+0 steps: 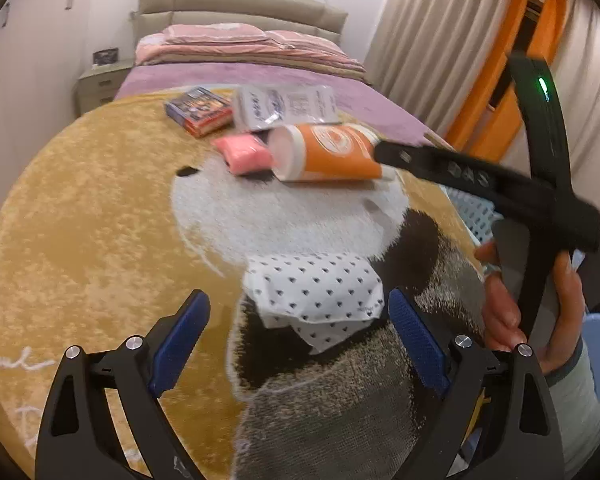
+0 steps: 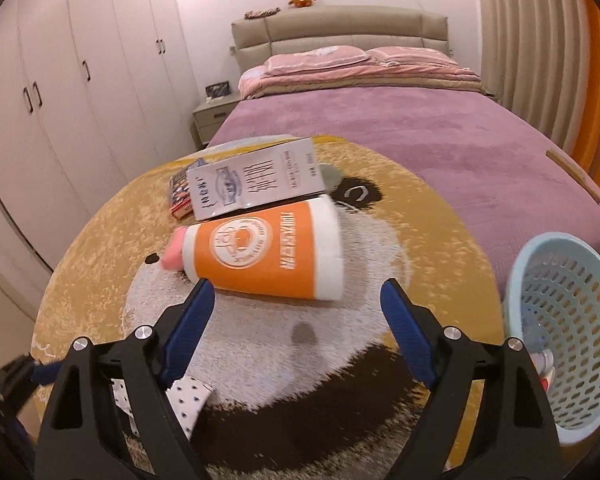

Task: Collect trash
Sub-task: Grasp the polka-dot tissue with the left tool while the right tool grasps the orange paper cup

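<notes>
Round panda rug (image 2: pixel 100 264) on the bed: orange cup (image 2: pixel 268 252) lying mid-rug, bare pile before it. Right tool (image 2: pixel 296 312) open, short of cup. Left tool (image 1: pixel 300 320) open, straddling spotted wrapper (image 1: pixel 316 296). Blue basket (image 2: pixel 568 320) at rug's right edge, holding scraps.

My left gripper (image 1: pixel 298 322) hangs wide apart around a crumpled white paper with black dots (image 1: pixel 314 294). Beyond lies an orange-and-white paper cup (image 1: pixel 326 154) on its side, on the round yellow panda rug (image 1: pixel 100 220).

both wrist views low, bedward, sharing orange cup (image 1: pixel 327 153) (image 2: pixel 268 254)
</notes>
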